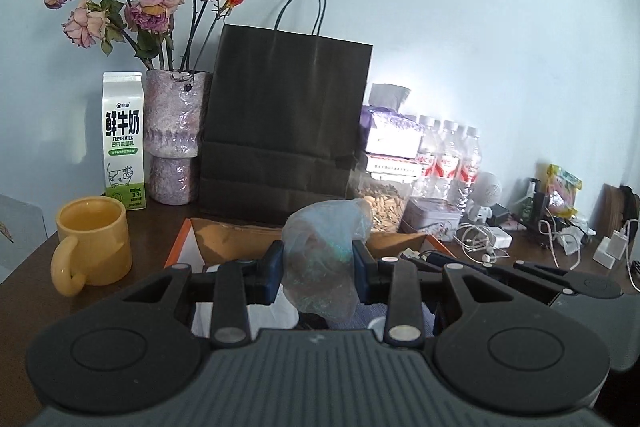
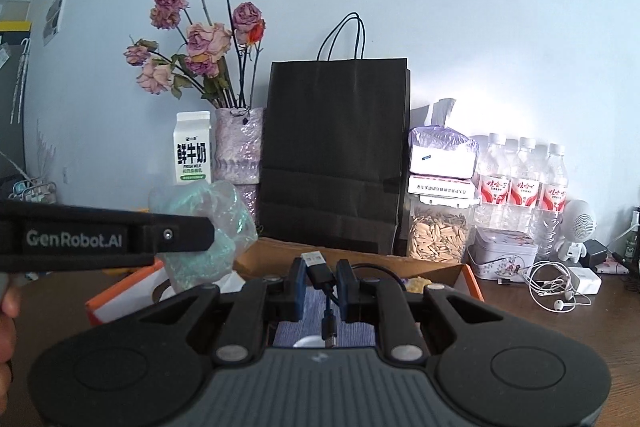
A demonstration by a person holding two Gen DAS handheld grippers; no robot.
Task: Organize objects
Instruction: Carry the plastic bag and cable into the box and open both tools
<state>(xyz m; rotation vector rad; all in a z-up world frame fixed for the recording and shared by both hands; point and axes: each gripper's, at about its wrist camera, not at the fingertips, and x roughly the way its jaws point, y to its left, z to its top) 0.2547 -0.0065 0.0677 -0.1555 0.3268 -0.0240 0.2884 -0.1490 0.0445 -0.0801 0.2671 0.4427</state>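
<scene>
My left gripper [image 1: 318, 267] is shut on a crumpled clear plastic bag [image 1: 324, 251] and holds it above an open orange-edged cardboard box [image 1: 180, 247]. The bag also shows in the right wrist view [image 2: 200, 227], behind the left gripper's black arm [image 2: 100, 241]. My right gripper [image 2: 322, 281] is shut on a black USB cable [image 2: 318, 269], plug end up, the cord hanging down over the same box [image 2: 472, 279], which holds a blue-grey cloth [image 2: 312, 311].
On the dark wooden table [image 1: 24, 283] stand a yellow mug [image 1: 94, 241], a milk carton [image 1: 123, 139], a vase of dried roses [image 1: 174, 139], a black paper bag [image 1: 286, 123], a seed jar [image 2: 438, 231], water bottles [image 2: 524, 183], a tin [image 2: 502, 259] and white earphones [image 2: 554, 291].
</scene>
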